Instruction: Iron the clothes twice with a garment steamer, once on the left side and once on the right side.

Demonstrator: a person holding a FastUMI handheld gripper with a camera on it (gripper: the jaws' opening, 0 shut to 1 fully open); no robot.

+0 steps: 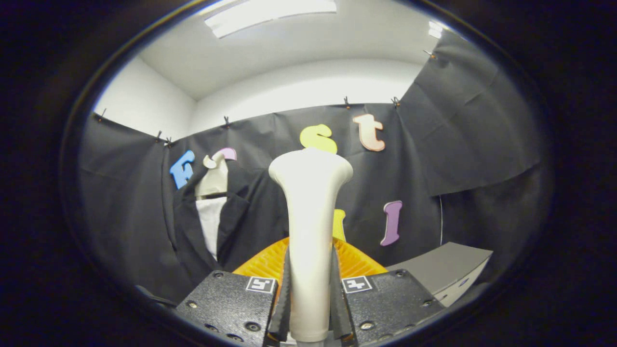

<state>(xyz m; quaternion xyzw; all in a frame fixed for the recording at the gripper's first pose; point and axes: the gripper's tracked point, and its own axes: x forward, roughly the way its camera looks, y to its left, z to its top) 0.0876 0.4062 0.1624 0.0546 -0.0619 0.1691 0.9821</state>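
A white garment steamer [310, 226] stands upright between my fingers, its flared head rising well above them. My gripper [309, 303] is shut on the steamer's handle, both ribbed pads pressing its sides. Beyond the fingers and to the left, a black jacket over a white shirt [210, 224] hangs on a mannequin torso against the booth's black cloth wall. The steamer's head is clear of the jacket, to its right and nearer to me.
An orange ribbed object [354, 262] lies just behind the steamer, low between the fingers. A grey box-like surface [443, 265] sits to the right of the fingers. White walls and a ceiling light show above the cloth.
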